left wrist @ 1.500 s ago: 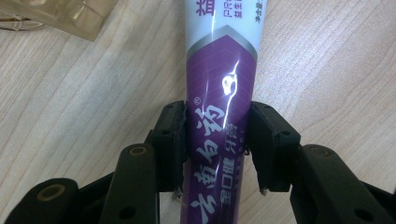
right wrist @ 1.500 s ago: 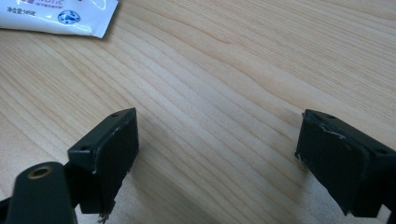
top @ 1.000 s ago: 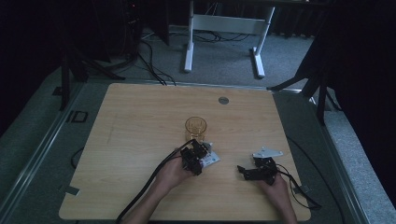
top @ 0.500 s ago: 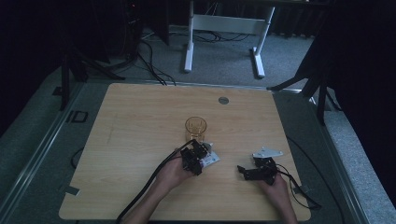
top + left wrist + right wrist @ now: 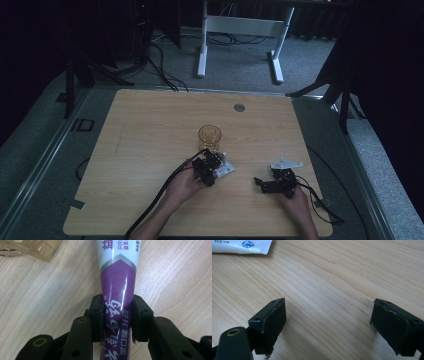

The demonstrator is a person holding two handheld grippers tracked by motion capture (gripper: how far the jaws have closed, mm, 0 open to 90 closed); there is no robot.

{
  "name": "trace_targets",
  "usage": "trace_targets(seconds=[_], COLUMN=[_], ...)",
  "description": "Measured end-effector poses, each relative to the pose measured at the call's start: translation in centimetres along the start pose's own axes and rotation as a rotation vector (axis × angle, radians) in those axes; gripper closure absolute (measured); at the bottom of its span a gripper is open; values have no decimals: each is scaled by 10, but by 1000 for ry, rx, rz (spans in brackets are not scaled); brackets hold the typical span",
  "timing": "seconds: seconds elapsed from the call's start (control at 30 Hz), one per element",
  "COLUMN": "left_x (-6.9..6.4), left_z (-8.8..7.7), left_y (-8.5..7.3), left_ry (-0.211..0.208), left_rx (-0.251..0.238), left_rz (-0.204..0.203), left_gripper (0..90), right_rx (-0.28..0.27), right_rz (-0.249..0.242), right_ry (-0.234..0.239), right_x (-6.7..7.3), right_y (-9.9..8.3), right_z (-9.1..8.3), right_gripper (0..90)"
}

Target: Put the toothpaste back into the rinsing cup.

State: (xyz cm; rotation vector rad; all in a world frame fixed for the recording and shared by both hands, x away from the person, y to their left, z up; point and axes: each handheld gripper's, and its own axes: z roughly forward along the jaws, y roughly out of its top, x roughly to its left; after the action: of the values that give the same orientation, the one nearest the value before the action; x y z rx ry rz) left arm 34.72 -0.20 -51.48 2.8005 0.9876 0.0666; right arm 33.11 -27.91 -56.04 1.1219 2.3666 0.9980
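Nothing on the tabletop (image 5: 150, 120) has shifted since the earlier frames except the left tool (image 5: 117, 315): its jaws have just been closing, and they now pinch the purple lower part of a toothpaste tube (image 5: 118, 277), one pad on each side of it. Both hands rest where they were.

Seen from the high view, the left tool (image 5: 209, 167) and the tube (image 5: 222, 171) lie near the middle of the near half of the tabletop, well in from every edge. An amber glass (image 5: 209, 136) stands just beyond them, towards the far edge. The right tool (image 5: 262, 184) lies closer to the near right corner, its jaws spread wide over bare wood in the right gripper view, with nothing between them. Wide open wood stretches to the left edge and across the far half, broken by a small round grey disc (image 5: 239, 107) near the far edge.

The tabletop is pale wood with a straight grain and rounded corners. Around it lies grey carpet (image 5: 240, 65), with cables and a white desk frame (image 5: 240, 30) beyond the far edge; the room behind is dark.

The tube is white above and purple below, divided by a silver chevron, with white and silver Chinese characters running along it. The letters "PR" can be read near the top; the finer print is too small to tell.
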Motion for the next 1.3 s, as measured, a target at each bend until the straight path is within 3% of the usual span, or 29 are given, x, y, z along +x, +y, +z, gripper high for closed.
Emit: trace_targets(seconds=[0.47, 0.8, 1.3], left_x=[-2, -2, 1], left_z=[-5, -19, -35], left_y=[-4, -7, -10], left_ry=[13, 37, 35], left_rx=[-9, -55, -134], left_rz=[2, -6, -24], left_gripper=[695, 702, 703], right_rx=[0, 0, -1], right_rz=[1, 0, -1], right_ry=[0, 0, 0], right_x=[0, 0, 0], right_y=[0, 0, 0], right_z=[0, 0, 0], right_gripper=[126, 126, 126])
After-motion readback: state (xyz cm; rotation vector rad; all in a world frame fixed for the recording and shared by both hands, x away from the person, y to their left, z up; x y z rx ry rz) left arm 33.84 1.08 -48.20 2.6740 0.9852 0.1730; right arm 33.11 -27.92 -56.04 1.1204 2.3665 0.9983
